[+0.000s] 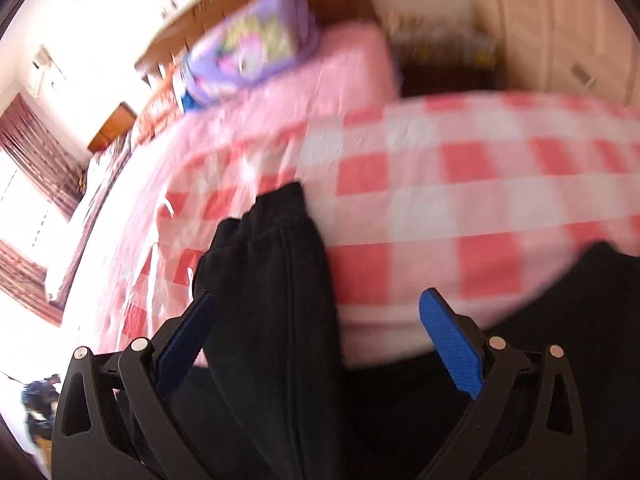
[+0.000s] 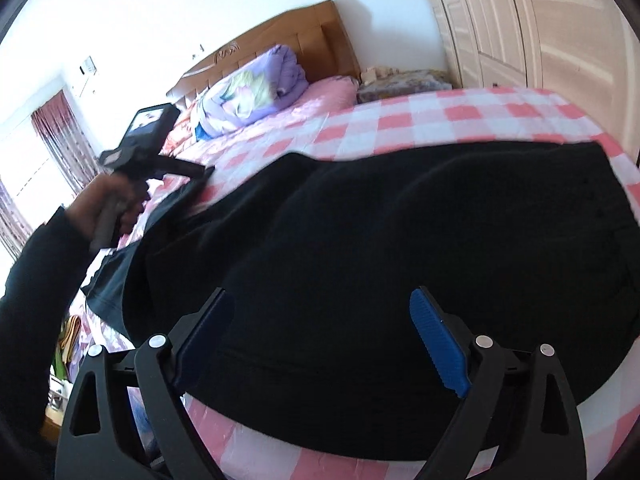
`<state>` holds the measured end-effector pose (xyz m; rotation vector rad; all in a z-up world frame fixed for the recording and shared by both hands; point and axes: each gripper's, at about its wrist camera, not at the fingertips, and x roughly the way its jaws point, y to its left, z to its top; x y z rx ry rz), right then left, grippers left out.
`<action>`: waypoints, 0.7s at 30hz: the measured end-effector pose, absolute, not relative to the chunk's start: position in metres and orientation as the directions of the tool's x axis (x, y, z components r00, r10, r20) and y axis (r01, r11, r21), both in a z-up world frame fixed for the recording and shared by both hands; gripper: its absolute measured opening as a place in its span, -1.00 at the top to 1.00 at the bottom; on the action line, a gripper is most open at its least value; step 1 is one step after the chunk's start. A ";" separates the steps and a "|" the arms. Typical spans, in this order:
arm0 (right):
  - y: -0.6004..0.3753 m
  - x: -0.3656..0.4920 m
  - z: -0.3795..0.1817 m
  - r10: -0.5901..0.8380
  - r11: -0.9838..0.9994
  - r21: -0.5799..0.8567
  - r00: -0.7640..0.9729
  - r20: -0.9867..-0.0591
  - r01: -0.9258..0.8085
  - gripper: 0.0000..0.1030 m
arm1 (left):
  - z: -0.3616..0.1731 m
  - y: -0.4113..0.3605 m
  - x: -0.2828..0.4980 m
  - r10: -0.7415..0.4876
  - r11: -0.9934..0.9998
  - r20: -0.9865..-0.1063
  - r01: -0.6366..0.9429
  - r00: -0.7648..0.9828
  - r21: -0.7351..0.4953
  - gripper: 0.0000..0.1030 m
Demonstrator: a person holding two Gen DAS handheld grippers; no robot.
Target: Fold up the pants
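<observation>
Black pants [image 2: 400, 260] lie spread on a pink and white checked cloth [image 2: 440, 116] on the bed. In the left wrist view a bunched end of the pants [image 1: 276, 272] rises between the open blue-padded fingers of my left gripper [image 1: 316, 316], close to the left finger; this view is blurred. My right gripper [image 2: 320, 316] is open just above the wide part of the pants. The left gripper also shows in the right wrist view [image 2: 188, 178], held by a hand at the pants' far left end.
A purple quilt bundle [image 2: 256, 88] lies on the pink sheet [image 2: 320, 92] by the wooden headboard [image 2: 304, 32]. White wardrobe doors [image 2: 540, 28] stand at the right. A window with red curtains [image 2: 60, 136] is at the left.
</observation>
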<state>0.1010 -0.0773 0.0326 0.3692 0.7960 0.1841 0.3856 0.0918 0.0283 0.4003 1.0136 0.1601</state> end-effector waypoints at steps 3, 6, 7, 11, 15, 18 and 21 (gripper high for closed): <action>-0.085 0.094 0.028 0.288 0.916 0.402 0.685 -0.669 0.007 -0.72 | 0.002 0.109 0.418 0.263 0.942 -0.869 0.084 0.419 0.325 -0.53; -0.095 0.090 0.028 0.274 0.907 0.419 0.697 -0.663 0.041 -0.73 | -0.016 0.129 0.435 0.249 0.957 -0.898 0.053 0.363 0.286 -0.45; -0.098 0.091 0.028 0.273 0.904 0.424 0.700 -0.660 0.048 -0.73 | -0.021 0.136 0.437 0.241 0.961 -0.902 0.041 0.357 0.273 -0.42; -0.100 0.090 0.029 0.284 0.897 0.440 0.702 -0.653 0.047 -0.73 | -0.022 0.158 0.429 0.133 0.985 -0.900 0.049 0.415 0.168 0.87; -0.103 0.082 0.034 0.277 0.903 0.427 0.717 -0.639 0.032 -0.73 | 0.018 0.203 0.393 -0.017 1.000 -0.826 0.010 0.563 -0.014 0.86; -0.107 0.081 0.033 0.276 0.898 0.438 0.720 -0.636 0.043 -0.73 | 0.062 0.259 0.319 -0.063 0.990 -0.689 -0.044 0.722 -0.136 0.86; -0.099 0.091 0.030 0.299 0.895 0.445 0.707 -0.641 0.025 -0.73 | 0.076 0.303 0.247 -0.057 0.977 -0.615 -0.084 0.787 -0.197 0.86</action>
